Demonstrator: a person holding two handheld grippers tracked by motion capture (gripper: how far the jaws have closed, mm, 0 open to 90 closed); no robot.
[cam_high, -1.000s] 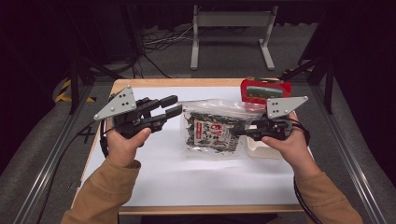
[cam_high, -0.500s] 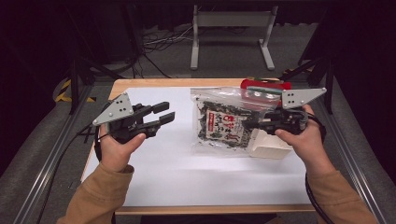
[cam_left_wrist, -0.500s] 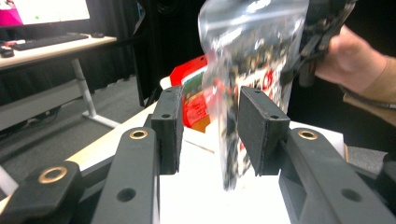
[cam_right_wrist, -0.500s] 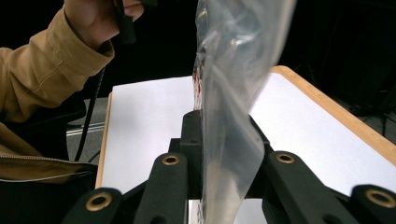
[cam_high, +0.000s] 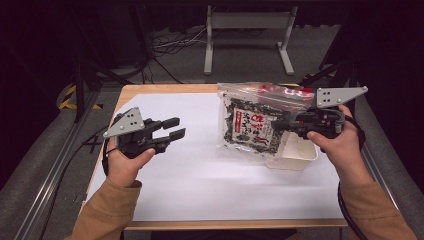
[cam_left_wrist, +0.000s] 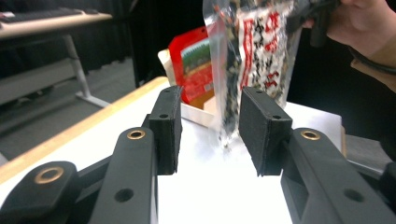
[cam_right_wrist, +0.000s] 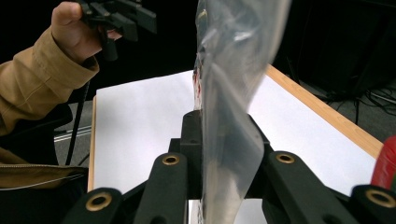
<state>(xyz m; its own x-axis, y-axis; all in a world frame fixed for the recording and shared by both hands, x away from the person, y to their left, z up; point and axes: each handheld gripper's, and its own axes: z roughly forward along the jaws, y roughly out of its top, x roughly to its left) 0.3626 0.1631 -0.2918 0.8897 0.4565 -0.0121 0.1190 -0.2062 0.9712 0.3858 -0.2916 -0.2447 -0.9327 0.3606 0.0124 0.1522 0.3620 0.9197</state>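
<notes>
White paper covers most of the pale wooden table (cam_high: 165, 90), and everything that matters sits over its far right part. Largest of the loose things is one clear plastic pouch of dark dried flakes with a red-and-white printed label (cam_high: 252, 125); it is lifted off the table and hangs upright, its long axis running roughly top to bottom, its lower edge just above one shallow white tray (cam_high: 300, 156). Behind the pouch, in the left gripper view, one flat red packet with a green picture on it (cam_left_wrist: 198, 65) leans in that tray. The right gripper (cam_high: 284, 125) has its jaws closed flat on the pouch's right-hand edge, the film pinched between the pads, and in the right gripper view the plastic rises straight up out of the closed jaws. The left gripper (cam_high: 171, 129) hovers above the paper, well apart from the pouch, with its jaws spread wide and nothing between them; they point toward the pouch, which lies to its right across the table and, in its own view, straight ahead and slightly higher, framed between the two pads. So the right hand is the one at the pouch and carries it alone, while the left has the free left edge facing it. I judge that a second hold, if one is wanted, calls for the left gripper to travel rightward and meet that hanging edge, which may swing since the film is limp. Counted: one pouch, one tray, one red packet, two grippers.
</notes>
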